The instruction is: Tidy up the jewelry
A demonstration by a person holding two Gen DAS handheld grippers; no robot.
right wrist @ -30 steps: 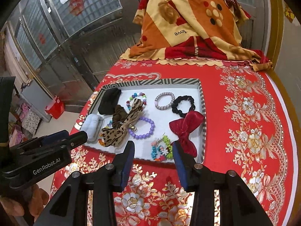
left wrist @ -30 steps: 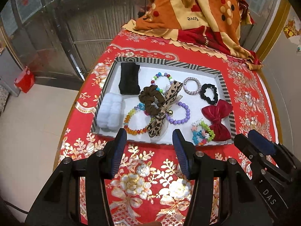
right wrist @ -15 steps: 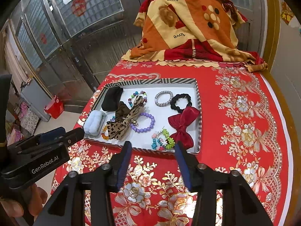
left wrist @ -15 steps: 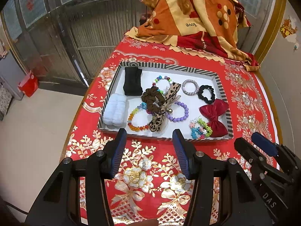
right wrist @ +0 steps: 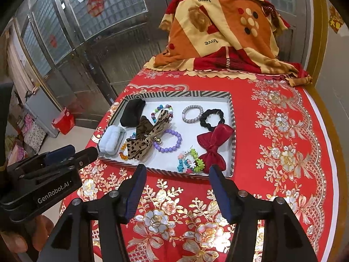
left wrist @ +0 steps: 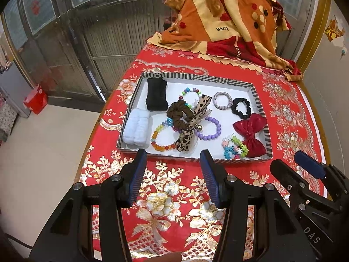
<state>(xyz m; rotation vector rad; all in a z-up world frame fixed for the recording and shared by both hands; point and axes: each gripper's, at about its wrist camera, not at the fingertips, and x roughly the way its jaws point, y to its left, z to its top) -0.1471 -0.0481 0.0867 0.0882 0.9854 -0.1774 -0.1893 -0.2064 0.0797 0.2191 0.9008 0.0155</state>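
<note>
Left gripper: the black left gripper with blue pads point(left wrist: 172, 159) hangs over the cloth just short of the tray's near rim, jaws spread apart with nothing between them.
Right gripper: the black right gripper with blue pads point(right wrist: 176, 174) hangs the same way beside it, jaws parted and empty; they widened during the last second.
Tray: a shallow white tray with a black-and-white striped rim point(left wrist: 259, 100) lies on the red tablecloth with gold flowers point(left wrist: 165, 198).
Near row: a cluster of small bright plastic flower clips point(left wrist: 234, 148) sits by the near rim, just beside a dark red satin bow point(left wrist: 250, 131).
Centre: a leopard-print ribbon bow point(left wrist: 192, 126) lies across a brown fabric scrunchie point(left wrist: 178, 114), a purple bead bracelet point(left wrist: 210, 128) and a rainbow glass-bead bracelet point(left wrist: 162, 137).
Left side: a fluffy white hair band point(left wrist: 136, 128) lies near the rim, a folded black cloth band point(left wrist: 156, 95) behind it.
Far row: a multicoloured round-bead bracelet point(left wrist: 189, 91), a silver sparkly ring bracelet point(left wrist: 223, 100) and a black scrunchie point(left wrist: 241, 108).
Beyond: an orange, cream and red patterned blanket point(left wrist: 226, 19) is heaped at the table's far end.
</note>
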